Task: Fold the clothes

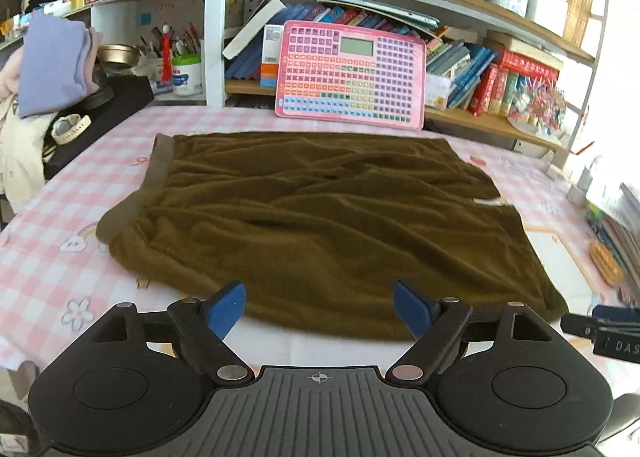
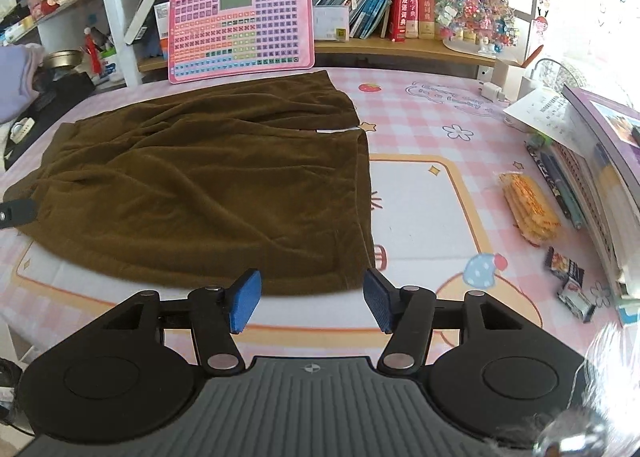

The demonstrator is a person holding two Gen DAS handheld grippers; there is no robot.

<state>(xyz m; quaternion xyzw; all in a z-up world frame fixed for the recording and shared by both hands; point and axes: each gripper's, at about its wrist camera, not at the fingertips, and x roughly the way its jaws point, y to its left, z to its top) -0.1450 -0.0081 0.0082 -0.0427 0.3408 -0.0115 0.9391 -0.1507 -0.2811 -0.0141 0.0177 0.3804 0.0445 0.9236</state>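
- Now the brown garment (image 1: pixel 320 213) lies spread on the counter (image 2: pixel 420 185), long axis left-right.
- Left gripper (image 1: pixel 319 309) and right gripper (image 2: pixel 312 299) hover at its near hem, fingers spread, empty.
- Right gripper sits nearest the hem's right corner.

— How does the left gripper (image 1: pixel 319 309) stand?
— Jaws spread wide, blue pads (image 1: pixel 228 309) facing each other, nothing between them, just above the surface.
— And the right gripper (image 2: pixel 308 301)?
— The same: jaws parted, pads (image 2: pixel 246 299) bare, gripping nothing. Its tip shows at the right edge of the left wrist view, level with the left jaws.
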